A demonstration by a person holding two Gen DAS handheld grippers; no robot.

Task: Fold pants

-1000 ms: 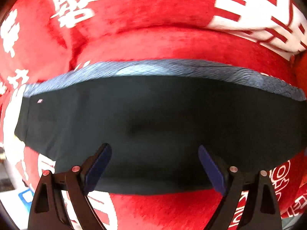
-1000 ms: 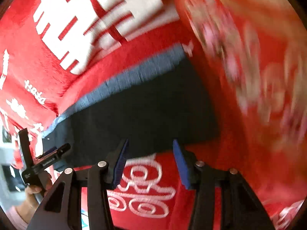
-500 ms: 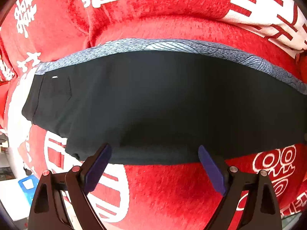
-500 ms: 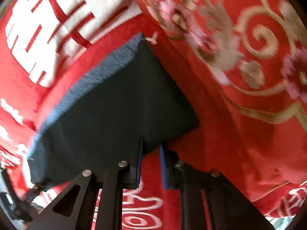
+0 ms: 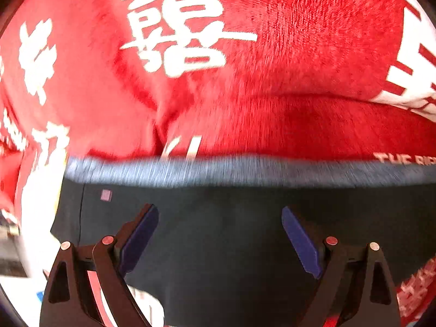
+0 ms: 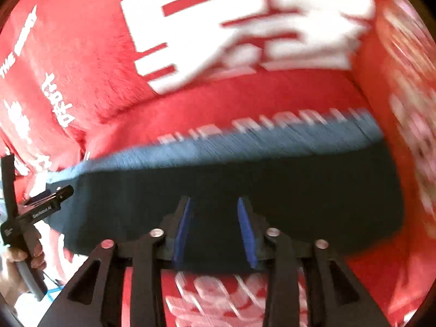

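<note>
Right hand-held gripper [image 6: 215,229], jaws just opening, over folded pants [image 6: 299,190].

The pants [image 5: 245,231] are very dark navy, close to black, with a waistband [image 5: 245,170] of mottled grey-blue along their far edge and a small pale pink label [image 5: 105,195] near their left end. They lie on a plush blanket [image 5: 299,54] of bright red, printed with large white characters [image 5: 179,27] and small white lettering. At the blanket's right edge, in the right wrist view, is red cloth [image 6: 408,109] patterned in blurred pale pink and cream. The left tongs [image 5: 219,241] and the right tongs [image 6: 215,230] are black with deep blue pads [image 5: 299,242] and silver rivets.
</note>
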